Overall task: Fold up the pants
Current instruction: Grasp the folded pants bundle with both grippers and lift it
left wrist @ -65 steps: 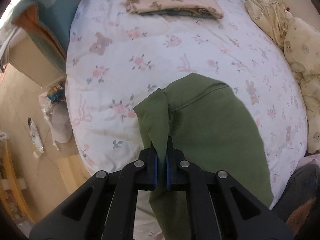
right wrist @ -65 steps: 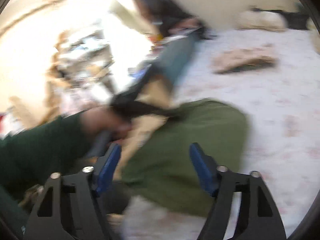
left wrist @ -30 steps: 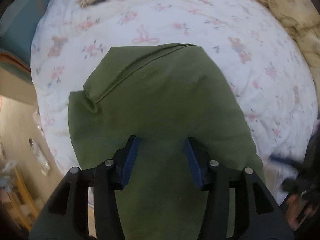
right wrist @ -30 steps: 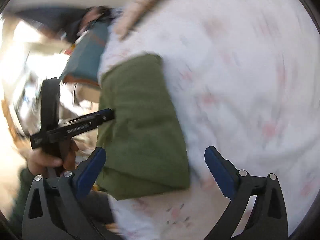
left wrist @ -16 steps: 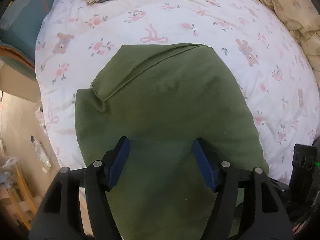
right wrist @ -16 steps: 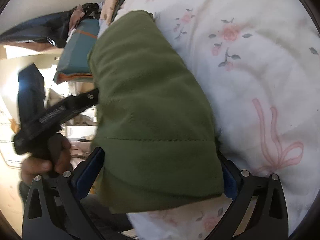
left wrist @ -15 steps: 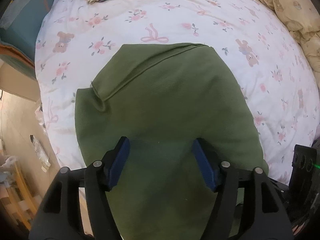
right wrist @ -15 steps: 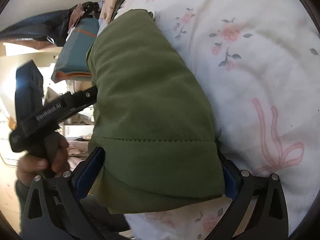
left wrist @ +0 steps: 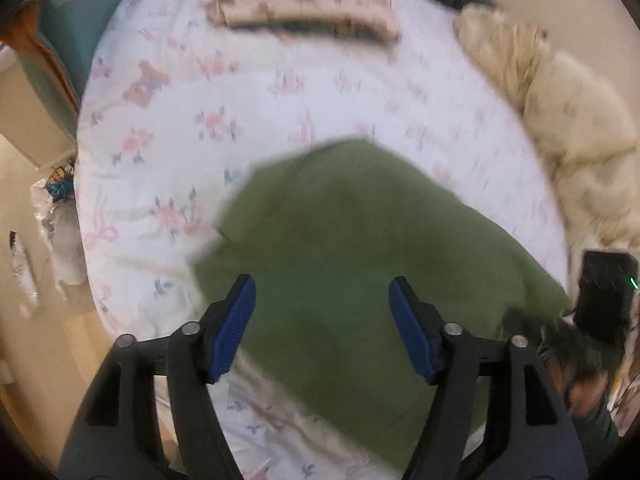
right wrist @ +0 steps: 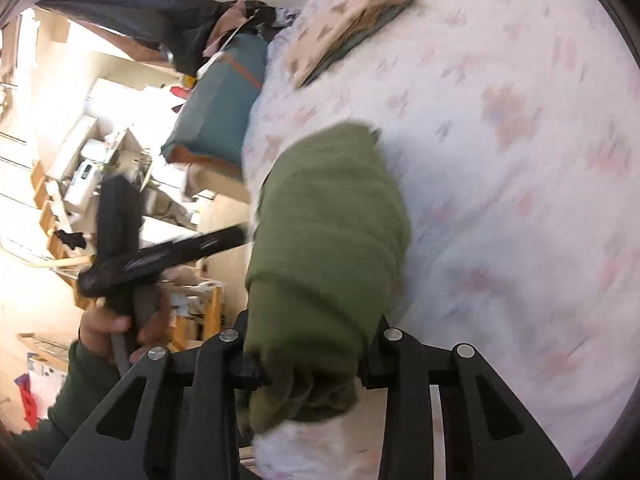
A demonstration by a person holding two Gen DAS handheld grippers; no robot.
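**Right gripper bunching the near end of folded pants; left gripper clear above**

Bed with a white floral sheet [left wrist: 248,92] carries everything. Green pants [left wrist: 360,240] lie on it as a thick folded bundle near the bed's edge, well apart from a folded beige patterned stack [left wrist: 304,4] at the far side and a cream duvet [left wrist: 576,128] along the right of the left wrist view.

Handling, as a judgement: soft, light fabric, several layers thick, no stiffness. It will sag and slump wherever unsupported, and layers can slide on each other. Best hold looks like across the full stack at a folded edge, so all layers come along, not just the top one.

Right gripper [right wrist: 312,356]: jaws have just been closing, now narrow, with the near end of the bundle gathered and bulging between the fingers. Pads are hidden under fabric, but cloth is visibly pinched. It points along the bundle's length at a shallow downward angle.

Left gripper [left wrist: 322,328]: jaws have just been opening, fingers wide, nothing between them. It hangs above the pants pointing steeply down, not touching the cloth. In the right wrist view the person's left hand [right wrist: 120,320], dark green sleeve, holds its handle off the bed's edge.

Both views are motion-blurred; seams and fold lines cannot be made out.
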